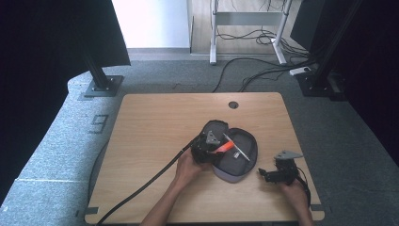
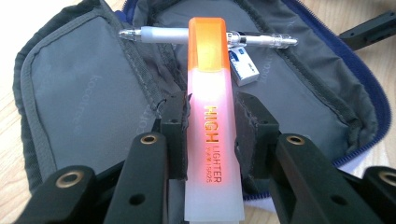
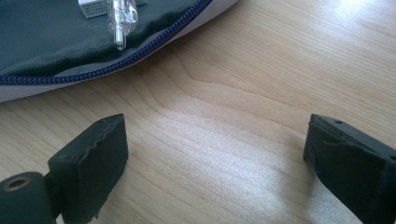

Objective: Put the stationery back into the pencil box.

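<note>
An open grey pencil case [image 1: 244, 157] [image 2: 88, 93] with a blue zipper [image 3: 116, 65] lies on the wooden table [image 1: 155, 122]. A clear pen [image 2: 261, 39] [image 3: 120, 18] [image 1: 237, 147] and a small white eraser [image 2: 245, 70] rest inside it. My left gripper [image 1: 211, 148] [image 2: 212, 135] is shut on an orange highlighter [image 2: 210, 121] [image 1: 225, 146], which it holds over the case with the orange cap pointing away. My right gripper [image 1: 268, 174] [image 3: 215, 154] is open on the bare table just right of the case, with nothing between its jaws.
A round cable hole [image 1: 233, 104] sits near the table's far edge. The left gripper's black cable [image 1: 141, 188] trails off the near left corner. Desk legs and floor cables [image 1: 263, 61] lie beyond the table.
</note>
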Tool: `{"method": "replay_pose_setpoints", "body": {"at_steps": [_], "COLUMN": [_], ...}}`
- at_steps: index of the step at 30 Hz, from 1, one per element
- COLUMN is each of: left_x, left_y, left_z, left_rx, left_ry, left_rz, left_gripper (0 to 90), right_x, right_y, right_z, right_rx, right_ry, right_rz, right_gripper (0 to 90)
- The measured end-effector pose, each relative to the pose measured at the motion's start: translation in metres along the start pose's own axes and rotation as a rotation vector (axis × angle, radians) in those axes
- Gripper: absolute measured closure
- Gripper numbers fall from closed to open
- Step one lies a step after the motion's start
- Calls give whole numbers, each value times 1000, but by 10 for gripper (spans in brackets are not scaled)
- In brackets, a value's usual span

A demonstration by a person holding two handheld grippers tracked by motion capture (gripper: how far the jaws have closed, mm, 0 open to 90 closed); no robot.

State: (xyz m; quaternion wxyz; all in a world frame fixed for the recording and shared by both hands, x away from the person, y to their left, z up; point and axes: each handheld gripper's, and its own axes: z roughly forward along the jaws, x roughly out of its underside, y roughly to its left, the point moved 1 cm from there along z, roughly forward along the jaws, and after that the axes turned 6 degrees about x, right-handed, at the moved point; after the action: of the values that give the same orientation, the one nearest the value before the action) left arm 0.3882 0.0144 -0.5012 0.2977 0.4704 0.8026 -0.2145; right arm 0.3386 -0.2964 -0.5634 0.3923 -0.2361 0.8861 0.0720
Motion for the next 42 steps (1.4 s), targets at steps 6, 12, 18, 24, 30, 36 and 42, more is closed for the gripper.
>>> {"method": "replay_pose_setpoints", "body": {"at_steps": [6, 12, 18, 24, 30, 36, 42], "left_x": [-5, -11, -15, -23, -26, -28, -29], "left_y": [1, -2, -1, -4, -5, -5, -6], "left_z": [12, 18, 27, 35, 41, 48, 48], "left_rx": [-2, -5, -19, -29, -39, -27, -32], "left_ry": [21, 29, 47, 53, 54, 70, 68], "left_rz": [-5, 1, 5, 11, 6, 7, 15], "left_gripper": [669, 669, 669, 668, 667, 659, 626], "right_x": [0, 0, 0, 0, 0, 0, 0], "right_y": [0, 0, 0, 0, 0, 0, 0], "right_z": [0, 0, 0, 0, 0, 0, 0], "right_rx": [1, 1, 0, 0, 1, 2, 1], "right_ry": [-2, -2, 0, 0, 0, -2, -1], "right_rz": [1, 0, 2, 1, 1, 2, 1], "right_gripper": [61, 61, 60, 61, 61, 61, 61]}}
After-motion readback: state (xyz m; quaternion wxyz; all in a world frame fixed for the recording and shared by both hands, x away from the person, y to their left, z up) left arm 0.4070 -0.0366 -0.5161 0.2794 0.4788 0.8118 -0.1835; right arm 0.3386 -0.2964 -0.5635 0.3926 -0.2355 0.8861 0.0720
